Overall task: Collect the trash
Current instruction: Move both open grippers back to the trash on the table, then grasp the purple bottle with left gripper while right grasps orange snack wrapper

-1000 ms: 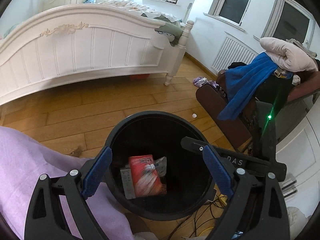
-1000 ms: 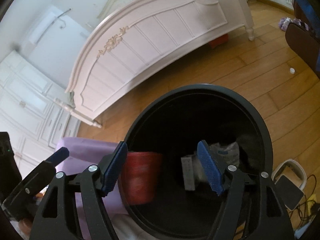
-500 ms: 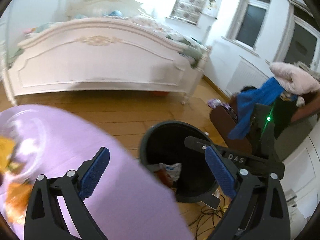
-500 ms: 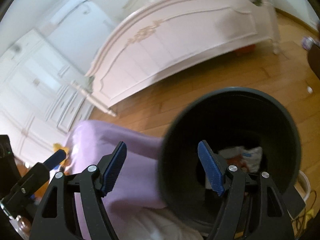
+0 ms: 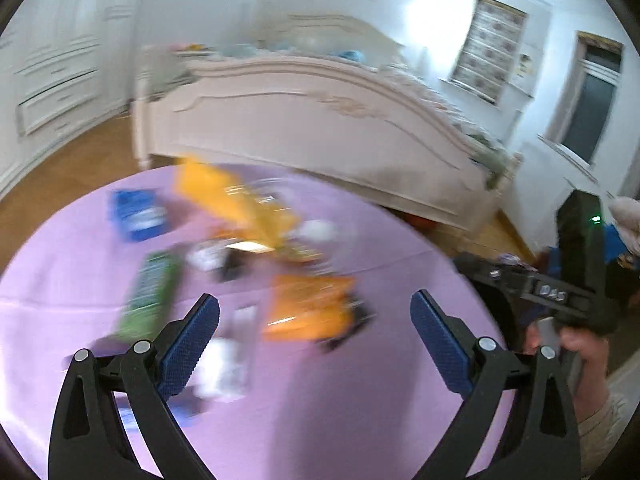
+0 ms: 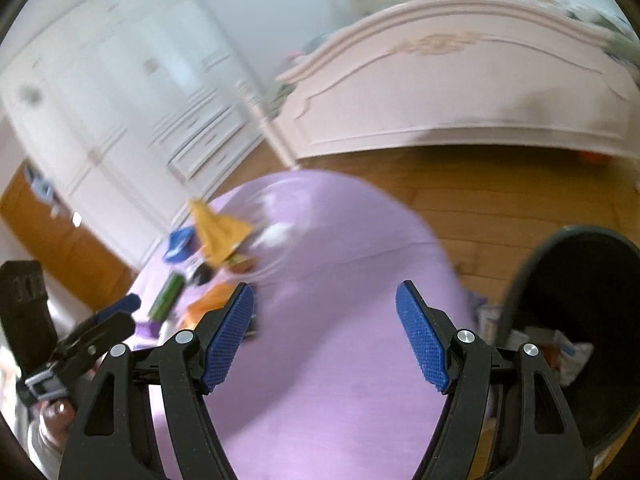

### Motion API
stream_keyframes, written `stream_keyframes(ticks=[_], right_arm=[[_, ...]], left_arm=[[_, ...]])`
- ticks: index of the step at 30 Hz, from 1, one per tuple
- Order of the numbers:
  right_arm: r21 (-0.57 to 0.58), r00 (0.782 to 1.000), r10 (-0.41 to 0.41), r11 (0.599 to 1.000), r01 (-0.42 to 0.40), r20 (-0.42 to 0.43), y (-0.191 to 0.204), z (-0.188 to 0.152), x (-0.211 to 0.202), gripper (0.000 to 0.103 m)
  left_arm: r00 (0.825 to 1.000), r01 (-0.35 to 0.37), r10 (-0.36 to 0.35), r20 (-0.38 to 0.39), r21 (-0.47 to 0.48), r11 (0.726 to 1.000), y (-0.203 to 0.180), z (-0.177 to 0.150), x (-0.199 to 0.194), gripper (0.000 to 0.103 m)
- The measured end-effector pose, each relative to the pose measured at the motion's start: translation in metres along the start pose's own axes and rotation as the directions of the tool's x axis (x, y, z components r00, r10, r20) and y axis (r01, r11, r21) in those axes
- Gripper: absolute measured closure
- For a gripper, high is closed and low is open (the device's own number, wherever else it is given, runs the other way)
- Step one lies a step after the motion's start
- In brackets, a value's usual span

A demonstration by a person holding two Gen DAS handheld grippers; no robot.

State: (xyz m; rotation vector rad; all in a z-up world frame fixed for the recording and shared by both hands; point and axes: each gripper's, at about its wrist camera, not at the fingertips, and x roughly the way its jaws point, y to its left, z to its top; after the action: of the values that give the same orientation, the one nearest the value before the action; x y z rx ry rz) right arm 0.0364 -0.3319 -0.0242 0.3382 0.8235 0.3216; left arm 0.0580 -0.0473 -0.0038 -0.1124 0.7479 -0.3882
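Note:
Both views are blurred by motion. A round table with a purple cloth (image 5: 328, 408) carries several pieces of trash: an orange packet (image 5: 308, 308), a yellow bag (image 5: 236, 200), a green wrapper (image 5: 150, 292), a blue packet (image 5: 138, 212) and white scraps (image 5: 228, 356). My left gripper (image 5: 314, 330) hovers open over the table's near side, nothing between its fingers. My right gripper (image 6: 324, 332) is open and empty above the purple cloth (image 6: 332, 360), with the trash pile (image 6: 216, 256) to its left. The black bin (image 6: 580, 320) stands at the right, holding wrappers.
A white bed footboard (image 5: 320, 120) stands beyond the table on a wooden floor (image 6: 500, 196). White cupboards (image 6: 120, 100) line the left wall. A hand (image 5: 576, 352) holds the other gripper at the right of the left wrist view.
Both grippers swung left from above the black bin to over the purple table. The bin slid to the right edge and the trash on the table came into view. Both stayed open.

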Motion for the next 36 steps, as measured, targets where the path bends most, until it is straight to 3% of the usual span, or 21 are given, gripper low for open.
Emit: stream_keyframes(ticks=[5,8,19,25,32,34,36], right_arm=[[-0.083,0.998,0.022,0.996,-0.027,-0.057,0.043,-0.003,0.026,0.029],[-0.136,0.996,0.017,0.99,-0.029,-0.092,0.067,-0.008,0.044,0.022],[-0.259,0.981,-0.068,0.966,0.02,-0.181,0.108,-0.015,0.099,0.022],[-0.289,0.982,-0.092,0.956,0.04,-0.167,0.114,-0.017,0.112,0.022],[-0.348,0.979,-0.133,0.935,0.073,-0.152,0.117,-0.016,0.115,0.049],[-0.353,0.98,-0.132,0.933,0.072,-0.149,0.117,-0.016,0.114,0.055],[-0.349,0.981,-0.124,0.935,0.065,-0.15,0.116,-0.015,0.113,0.055]], left_arm=[[0.991,-0.137,0.136,-0.015,-0.091,0.986,0.056,-0.015,-0.021,0.008],[0.979,-0.203,0.2,-0.043,-0.129,0.971,0.079,-0.024,-0.025,0.008],[0.96,-0.265,0.245,-0.139,-0.152,0.952,0.101,-0.04,-0.011,0.008],[0.958,-0.269,0.244,-0.153,-0.169,0.948,0.108,-0.037,-0.001,0.007],[0.957,-0.273,0.255,-0.137,-0.138,0.952,0.105,-0.036,0.003,0.008],[0.957,-0.271,0.256,-0.135,-0.108,0.957,0.1,-0.037,0.004,0.013],[0.964,-0.243,0.232,-0.133,-0.076,0.967,0.093,-0.036,0.002,0.034]])
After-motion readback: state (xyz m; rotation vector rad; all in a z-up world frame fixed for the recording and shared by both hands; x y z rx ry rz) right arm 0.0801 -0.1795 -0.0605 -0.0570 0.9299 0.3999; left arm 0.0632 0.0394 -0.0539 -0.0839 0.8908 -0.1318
